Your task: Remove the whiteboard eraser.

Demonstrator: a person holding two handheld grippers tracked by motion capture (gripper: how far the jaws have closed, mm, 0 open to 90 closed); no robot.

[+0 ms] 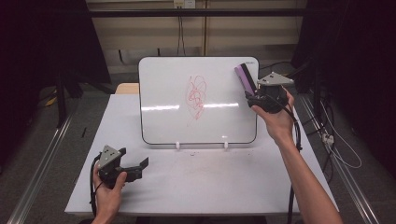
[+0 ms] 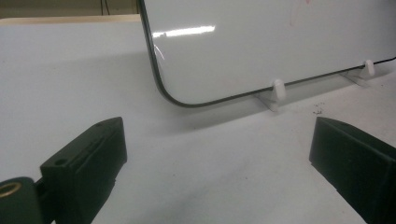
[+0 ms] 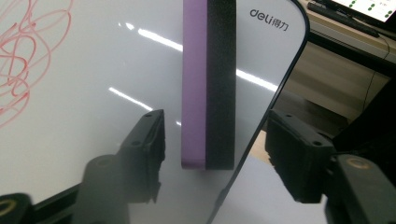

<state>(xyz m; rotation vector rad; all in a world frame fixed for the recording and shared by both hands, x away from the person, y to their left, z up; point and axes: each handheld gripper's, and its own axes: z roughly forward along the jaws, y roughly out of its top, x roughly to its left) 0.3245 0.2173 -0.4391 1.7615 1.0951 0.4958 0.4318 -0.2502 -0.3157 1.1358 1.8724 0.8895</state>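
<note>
At the whiteboard's [image 1: 198, 100] upper right corner, the eraser [image 3: 208, 84] stuck to the board stood upright between the right gripper's [image 3: 215, 140] parted jaws — not yet clamped. Its long axis ran along them. Well apart, the left gripper [image 1: 133, 168] sat open on the table [image 1: 210, 186].

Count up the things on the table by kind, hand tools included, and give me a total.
Whiteboard: 1
Eraser, purple and black: 1
White stand clips under the board: 2
Handheld tools, left tool and right tool: 2
Total: 6
</note>
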